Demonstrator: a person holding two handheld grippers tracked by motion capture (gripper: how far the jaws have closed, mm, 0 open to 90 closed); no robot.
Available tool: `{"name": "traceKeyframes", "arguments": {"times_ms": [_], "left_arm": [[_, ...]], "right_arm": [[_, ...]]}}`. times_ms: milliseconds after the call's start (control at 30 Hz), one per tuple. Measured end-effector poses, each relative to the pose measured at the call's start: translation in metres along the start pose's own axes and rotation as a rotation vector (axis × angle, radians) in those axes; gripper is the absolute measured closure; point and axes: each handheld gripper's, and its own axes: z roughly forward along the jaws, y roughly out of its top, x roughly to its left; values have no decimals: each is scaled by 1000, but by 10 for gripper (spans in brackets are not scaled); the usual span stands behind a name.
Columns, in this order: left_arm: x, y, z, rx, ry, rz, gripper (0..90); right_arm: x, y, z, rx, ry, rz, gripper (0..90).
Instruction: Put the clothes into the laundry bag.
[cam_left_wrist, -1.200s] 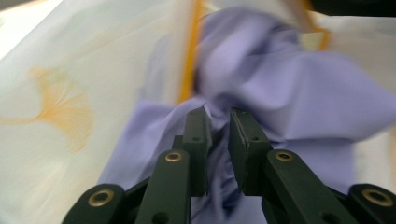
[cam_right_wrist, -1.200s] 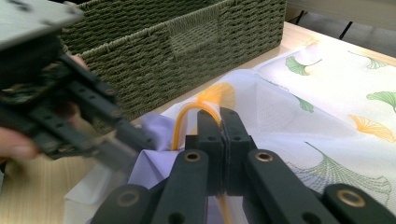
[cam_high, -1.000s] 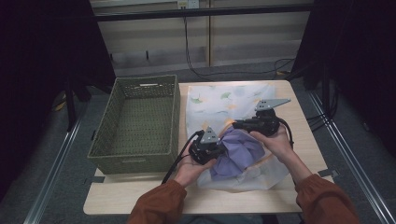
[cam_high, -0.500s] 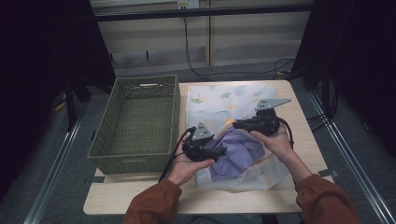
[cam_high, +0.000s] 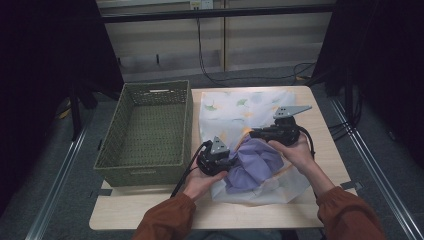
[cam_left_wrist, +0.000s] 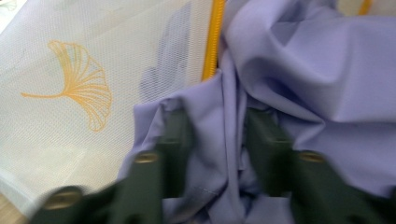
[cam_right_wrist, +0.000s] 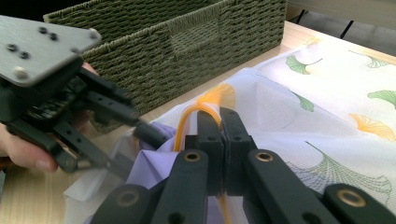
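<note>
A white mesh bag (cam_high: 235, 107) printed with ginkgo leaves lies on the table, and a purple cloth (cam_high: 257, 160) is bunched at its yellow-zippered mouth. My right gripper (cam_high: 250, 134) is shut on the bag's yellow zipper edge (cam_right_wrist: 187, 123) and holds it lifted. My left gripper (cam_high: 227, 162) points into the cloth from the left. In the left gripper view its jaws (cam_left_wrist: 218, 140) straddle a fold of the purple cloth (cam_left_wrist: 317, 84); they have just been closing, a gap still shows, and the pads are blurred.
A green woven basket (cam_high: 145, 132) stands left of the bag, close to the left hand. The wooden table (cam_high: 150, 210) ends just in front of the person's orange sleeves. Dark curtains and cables lie beyond the far edge.
The left gripper drew back slightly to the left off the purple cloth, and its jaws now straddle a fold of it. The right gripper has kept still on the zipper edge.
</note>
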Motion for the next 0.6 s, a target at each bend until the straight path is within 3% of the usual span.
{"name": "traceKeyframes", "arguments": {"times_ms": [67, 100, 167, 300, 433, 500, 600], "left_arm": [[-2, -1, -2, -4, -33, 0, 769], [-4, 0, -4, 2, -29, 11, 788], [-7, 1, -4, -10, -65, 8, 788], [-12, 0, 1, 9, -102, 27, 900], [-13, 0, 5, 29, -98, 31, 900], [-11, 0, 3, 16, -96, 30, 900], [-6, 2, -4, -21, -70, 4, 790]], "right_arm": [[0, 0, 0, 1, -3, -1, 894], [0, 0, 0, 4, -4, 0, 894], [0, 0, 0, 4, -4, 1, 894], [0, 0, 0, 4, 1, 3, 894], [0, 1, 0, 1, -2, 0, 894], [0, 1, -1, -2, -2, 0, 894], [0, 1, -1, -3, -2, 2, 894]]}}
